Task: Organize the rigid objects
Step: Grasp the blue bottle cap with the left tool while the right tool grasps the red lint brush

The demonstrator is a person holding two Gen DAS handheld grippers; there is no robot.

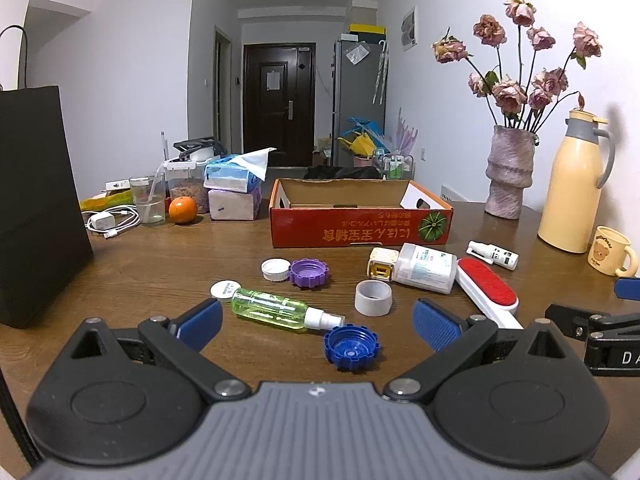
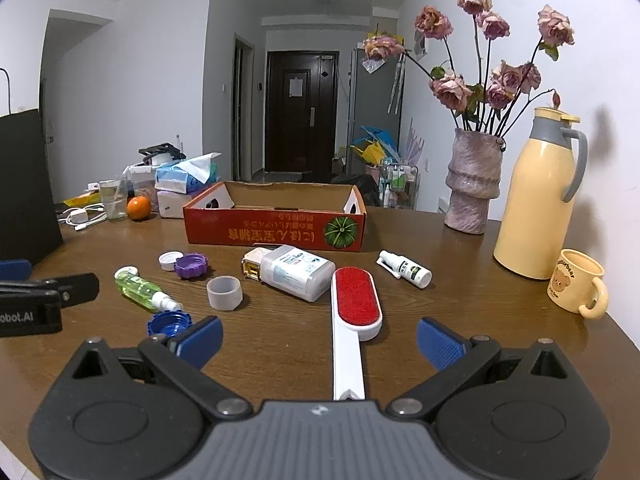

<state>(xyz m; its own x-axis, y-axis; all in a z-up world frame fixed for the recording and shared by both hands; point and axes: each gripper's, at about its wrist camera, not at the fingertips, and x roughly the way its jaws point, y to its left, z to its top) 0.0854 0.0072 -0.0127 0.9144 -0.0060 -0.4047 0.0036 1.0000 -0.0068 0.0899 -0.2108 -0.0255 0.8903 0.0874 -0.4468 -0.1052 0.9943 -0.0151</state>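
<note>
Hovering low over the near edge of the brown wooden desk, the left tool is released, its blue-padded fingers spread wide and holding nothing. Between them lie a clear green plastic spray bottle on its side and a blue ridged screw cap, open side up. Farther in sit a white plastic cap touching a purple ridged cap, a short white tape ring, a small cream charger block against a white rectangular plastic bottle, and a small white spray bottle.

The right tool is likewise released and empty; the white handle of a red-faced lint brush runs between its fingers toward the camera.

Toward the far edge stands an open red cardboard tray box, apparently empty. At the right edge are a mauve textured vase of dried roses, a cream thermos jug and a cream bear-print mug.
</note>
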